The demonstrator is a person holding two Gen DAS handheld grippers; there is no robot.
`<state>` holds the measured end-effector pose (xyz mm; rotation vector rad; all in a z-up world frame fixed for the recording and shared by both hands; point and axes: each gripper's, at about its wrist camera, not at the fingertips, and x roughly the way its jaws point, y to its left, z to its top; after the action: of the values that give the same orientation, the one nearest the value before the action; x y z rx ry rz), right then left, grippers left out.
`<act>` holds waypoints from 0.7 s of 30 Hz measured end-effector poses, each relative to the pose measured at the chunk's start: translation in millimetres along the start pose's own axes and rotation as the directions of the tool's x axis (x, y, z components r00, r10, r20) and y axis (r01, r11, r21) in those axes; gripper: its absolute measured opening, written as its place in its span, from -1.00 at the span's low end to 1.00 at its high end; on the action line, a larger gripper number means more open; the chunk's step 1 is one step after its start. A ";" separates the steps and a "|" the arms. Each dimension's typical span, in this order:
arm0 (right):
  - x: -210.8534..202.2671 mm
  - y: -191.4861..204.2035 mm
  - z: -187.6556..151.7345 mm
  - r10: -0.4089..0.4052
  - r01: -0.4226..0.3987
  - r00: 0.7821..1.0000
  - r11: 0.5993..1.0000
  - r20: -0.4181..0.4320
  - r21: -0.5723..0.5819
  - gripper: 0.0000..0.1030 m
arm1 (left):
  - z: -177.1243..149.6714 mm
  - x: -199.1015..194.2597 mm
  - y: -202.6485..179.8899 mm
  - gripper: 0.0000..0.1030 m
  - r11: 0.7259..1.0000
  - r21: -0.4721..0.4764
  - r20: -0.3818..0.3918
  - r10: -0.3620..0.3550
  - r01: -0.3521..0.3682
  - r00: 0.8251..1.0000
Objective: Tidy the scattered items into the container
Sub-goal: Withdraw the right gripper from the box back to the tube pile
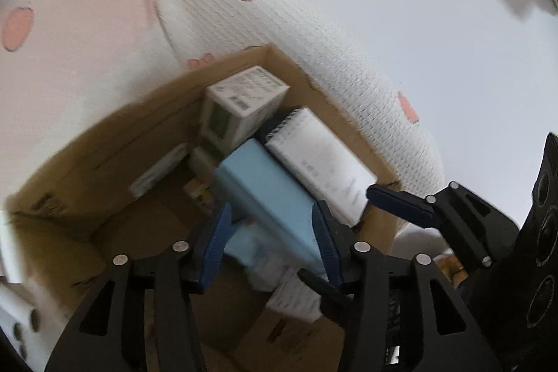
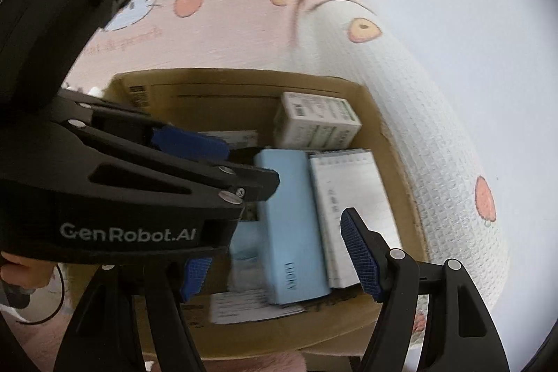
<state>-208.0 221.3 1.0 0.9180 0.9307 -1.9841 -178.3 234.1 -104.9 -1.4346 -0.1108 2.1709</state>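
Cardboard box [image 2: 390, 142] sits open on a peach-printed bedspread [image 2: 240, 23], and the tidying has filled most of it. Along the right half lie a pale blue box [image 2: 293, 225] and a white spiral notebook [image 2: 348, 204], side by side and touching, both running lengthwise. Behind them, in the far corner, stands a white carton with a barcode and green print [image 2: 314, 121]. Loose printed papers [image 2: 244, 305] lie flat on the bottom near the front wall, partly under the blue box.

That makes three bulky items; the papers blur together, so I cannot count them.

The left gripper [image 1: 272, 243] hangs over the box with its blue pads spread on either side of the blue box's near end [image 1: 265, 197]; blur hides whether they touch it, but they do not look clamped. The right gripper [image 2: 279, 264] is spread wide with nothing between its fingers.

Only the right wrist view shows the brand lettering on the left gripper's body, a person's fingers [image 2: 21, 271] wrapped round its handle, and the cat figures on the bedspread. Only the left wrist view shows a small white packet [image 1: 157, 173] against the box's left inner wall.
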 end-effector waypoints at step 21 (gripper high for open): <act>-52.5 107.8 -43.2 0.271 -0.250 0.894 0.963 0.356 -0.105 0.51 | -145.1 -144.5 71.6 0.19 0.985 -0.102 0.267 0.165 -0.142 0.949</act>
<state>-80.9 224.7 -8.1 0.5740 0.6109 -1.8032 -36.0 73.5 -72.4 -1.2103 -0.1947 2.5130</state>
